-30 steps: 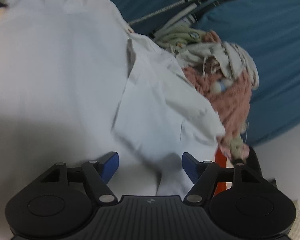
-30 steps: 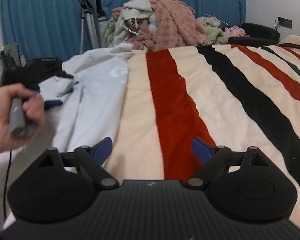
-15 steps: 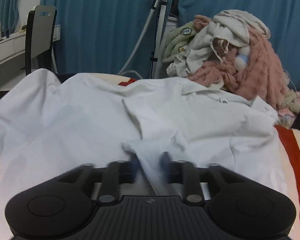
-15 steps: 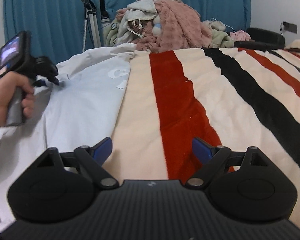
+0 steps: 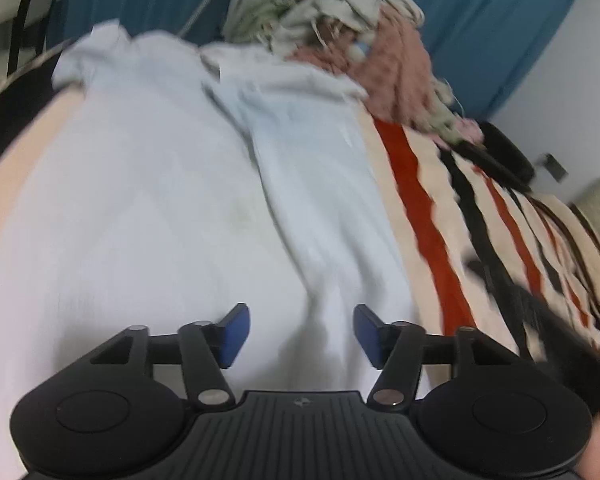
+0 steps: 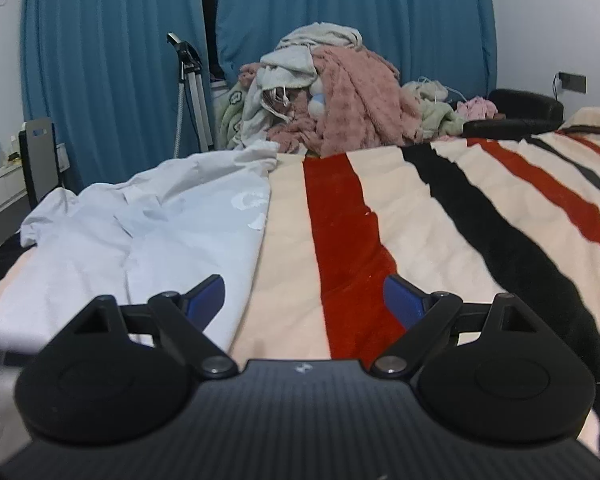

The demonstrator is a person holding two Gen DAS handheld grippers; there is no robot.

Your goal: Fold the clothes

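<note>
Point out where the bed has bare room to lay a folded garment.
Free: the striped blanket right of the white shirt, up to the black cushion. Crowded: the clothes pile at the far edge and the shirt-covered left side.

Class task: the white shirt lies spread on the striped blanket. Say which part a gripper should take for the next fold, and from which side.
Probably the white shirt by its right long edge, approached from the bare striped blanket side. That edge lies straight, flat and exposed; the open right gripper is nearest.
</note>
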